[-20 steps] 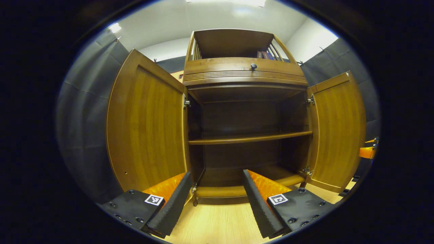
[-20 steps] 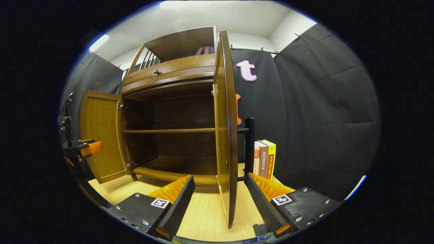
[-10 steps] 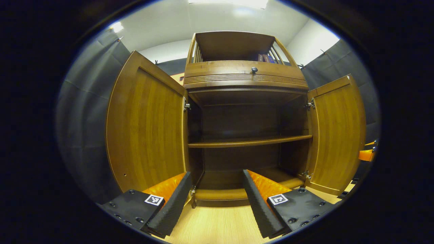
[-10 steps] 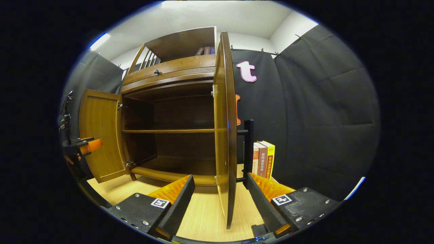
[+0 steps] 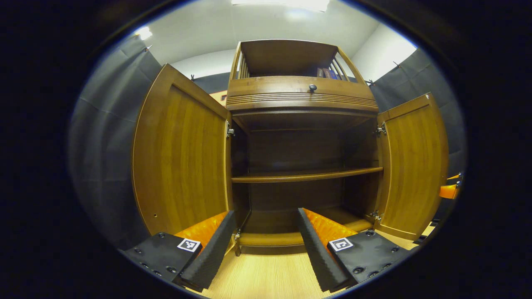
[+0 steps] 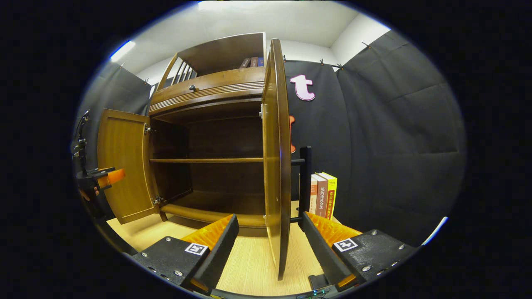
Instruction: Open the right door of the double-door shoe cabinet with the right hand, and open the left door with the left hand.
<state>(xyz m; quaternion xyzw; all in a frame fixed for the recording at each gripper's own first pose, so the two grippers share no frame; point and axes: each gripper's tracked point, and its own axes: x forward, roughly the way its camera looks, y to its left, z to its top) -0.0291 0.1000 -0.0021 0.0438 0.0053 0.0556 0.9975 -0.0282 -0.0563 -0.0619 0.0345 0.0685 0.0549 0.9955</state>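
The wooden shoe cabinet (image 5: 301, 97) stands with both doors swung out, and its dark shelves are bare. In the left gripper view, the left door (image 5: 183, 158) is to the left and the right door (image 5: 415, 166) to the right. My left gripper (image 5: 266, 234) is open in front of the cabinet's base and holds nothing. In the right gripper view, the right door (image 6: 276, 166) is seen edge-on, its lower edge between the spread fingers of my open right gripper (image 6: 269, 220). Its black bar handle (image 6: 305, 182) is on the outer face. The left door (image 6: 124, 166) is farther off.
Upright books (image 6: 324, 195) stand on the light wooden floor (image 6: 249, 265) right of the cabinet, against the black cloth wall. More books (image 6: 251, 62) sit on the cabinet's top shelf above a drawer with a dark knob (image 5: 312, 87). The left gripper (image 6: 102, 178) shows at the far left.
The left gripper has drawn back a little, so the cabinet sits slightly lower in its view. The right gripper and both doors have hardly moved.
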